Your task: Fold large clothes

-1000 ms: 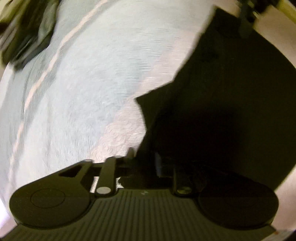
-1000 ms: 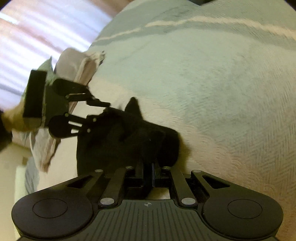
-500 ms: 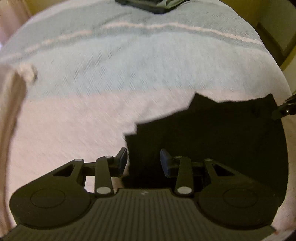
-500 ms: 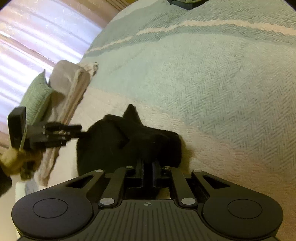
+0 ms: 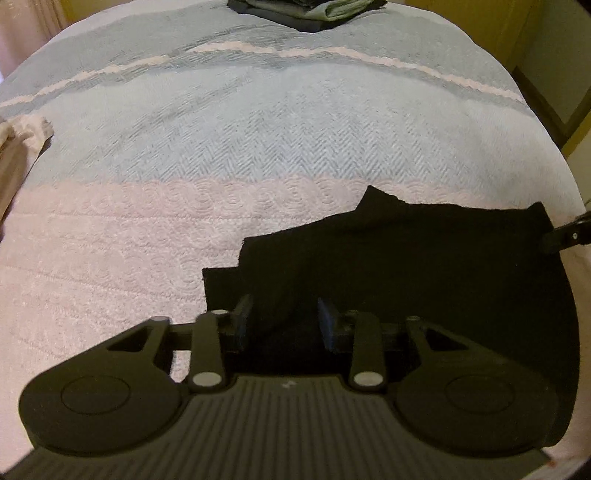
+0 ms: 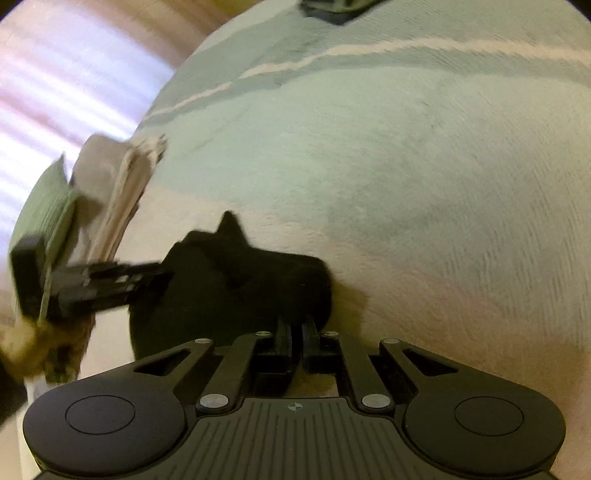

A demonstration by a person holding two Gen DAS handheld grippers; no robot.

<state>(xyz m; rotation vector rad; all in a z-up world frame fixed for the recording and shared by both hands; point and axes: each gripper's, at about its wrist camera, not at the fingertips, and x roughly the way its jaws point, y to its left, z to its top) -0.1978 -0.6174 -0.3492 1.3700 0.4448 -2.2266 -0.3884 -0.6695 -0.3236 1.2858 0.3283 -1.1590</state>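
Beige folded cloth (image 5: 22,144) at the bed's left edge. Pale blue and pink woven bedspread (image 5: 258,147), wide and bare across the middle. Left gripper (image 5: 284,321), fingers apart over the near edge of the black fabric garment (image 5: 424,266), which lies flat with a stepped left edge on the pink band. Right gripper (image 6: 296,332), fingers together, pinching the garment's right end. Stack of folded clothes (image 5: 306,11) at the far edge.

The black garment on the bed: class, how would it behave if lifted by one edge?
The black garment would probably hang limp: it lies flat with stepped, layered edges. It bunches by the right gripper, so it is likely soft and light.
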